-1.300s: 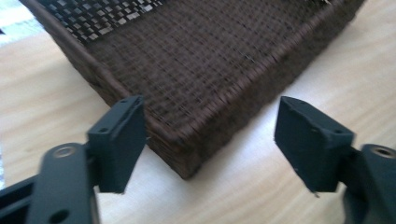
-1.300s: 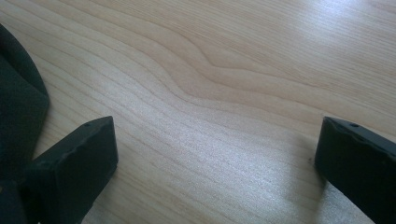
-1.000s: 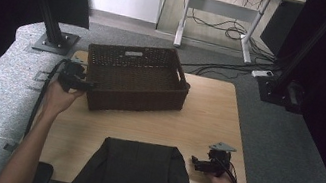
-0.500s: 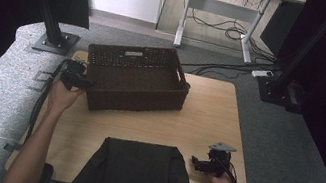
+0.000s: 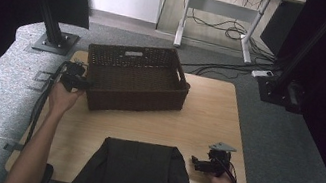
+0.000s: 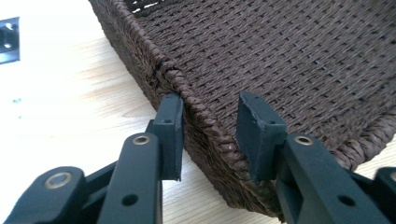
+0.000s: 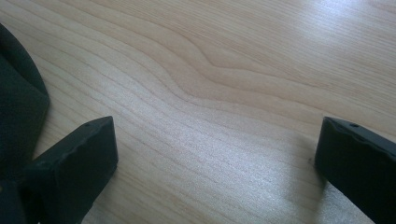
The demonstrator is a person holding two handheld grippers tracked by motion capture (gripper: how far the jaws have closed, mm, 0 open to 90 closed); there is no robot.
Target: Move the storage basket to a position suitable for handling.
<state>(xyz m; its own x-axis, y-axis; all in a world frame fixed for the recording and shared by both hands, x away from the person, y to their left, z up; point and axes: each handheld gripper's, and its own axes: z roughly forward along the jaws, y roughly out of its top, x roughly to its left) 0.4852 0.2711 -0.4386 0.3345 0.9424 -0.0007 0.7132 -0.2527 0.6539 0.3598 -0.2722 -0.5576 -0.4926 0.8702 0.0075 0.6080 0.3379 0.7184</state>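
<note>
Nearest to us, at the front edge of the worktop (image 5: 205, 129), lies a dark folded cloth (image 5: 136, 173), flat and squared to the edge. Just to its right our right tool (image 5: 195, 163) rests low over the bare wood, pointing toward the cloth; in the right gripper view its two black jaws stand wide apart with nothing but wood grain between them, and a corner of the cloth (image 7: 18, 102) shows at the left jaw. The grey three-cornered plate sits on top of this tool, and its cable trails back toward our hand.

Farther in, on the left side, our left hand (image 5: 64, 98) carries the left tool (image 5: 85, 84) up against the near left corner of the brown woven basket (image 5: 134, 84). In the left gripper view the left tool (image 6: 208, 135) straddles the basket's (image 6: 289, 60) rim: one jaw stands outside the wall, the other inside, and the braided edge runs between them. The jaws have just been closing on that rim; the outer pad lies against the weave, while we see a slight gap at the inner one, so we cannot tell whether the grip is fully tight.

The basket stands upright on the far half of the worktop, well apart from the cloth, its long side slightly turned. Beyond the worktop lies grey carpet (image 5: 1, 78).
</note>
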